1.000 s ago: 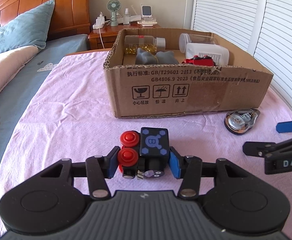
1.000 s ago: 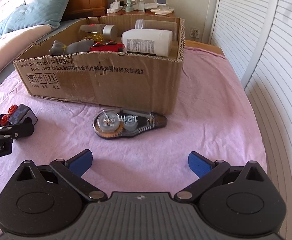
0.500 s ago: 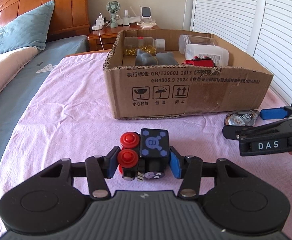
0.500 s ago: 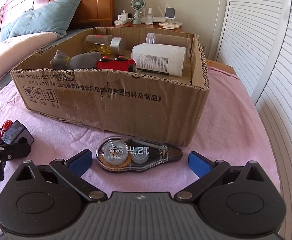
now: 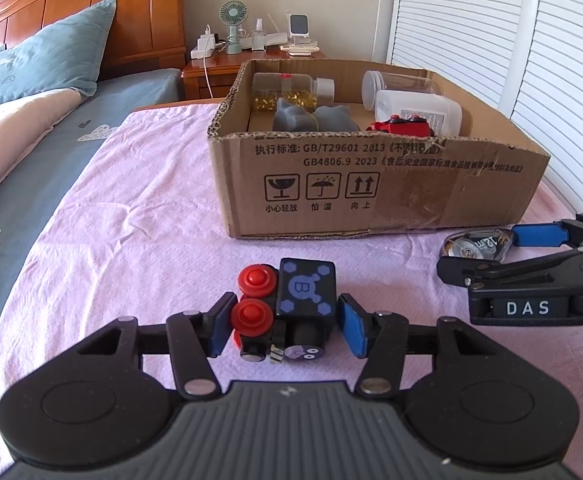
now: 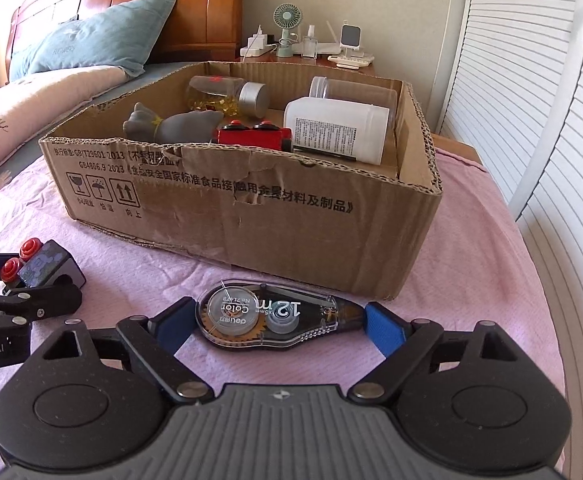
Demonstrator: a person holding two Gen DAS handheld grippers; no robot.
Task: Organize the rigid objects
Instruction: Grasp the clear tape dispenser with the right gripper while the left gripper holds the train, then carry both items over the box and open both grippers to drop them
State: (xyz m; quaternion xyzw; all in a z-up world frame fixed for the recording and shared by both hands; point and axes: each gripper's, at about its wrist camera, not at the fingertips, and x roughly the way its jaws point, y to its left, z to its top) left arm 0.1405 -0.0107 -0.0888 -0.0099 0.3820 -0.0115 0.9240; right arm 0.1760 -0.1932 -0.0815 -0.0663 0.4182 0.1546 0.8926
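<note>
The left gripper (image 5: 283,326) fingers are opening off the toy train (image 5: 287,312) lying between them. The right gripper (image 6: 277,326) fingers are closing around the tape roller (image 6: 271,314). Beyond both, the box (image 6: 291,216) is holding a pill bottle (image 6: 227,94), grey toy (image 6: 175,124), red car (image 6: 253,136), white bottle (image 6: 337,128) and clear jar (image 6: 351,90).

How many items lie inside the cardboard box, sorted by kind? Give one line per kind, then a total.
Bottles and jars: 3 (capsule bottle, clear jar, white bottle)
Grey figures: 1 (grey figure)
Red toy vehicles: 1 (red toy vehicle)
Total: 5
</note>
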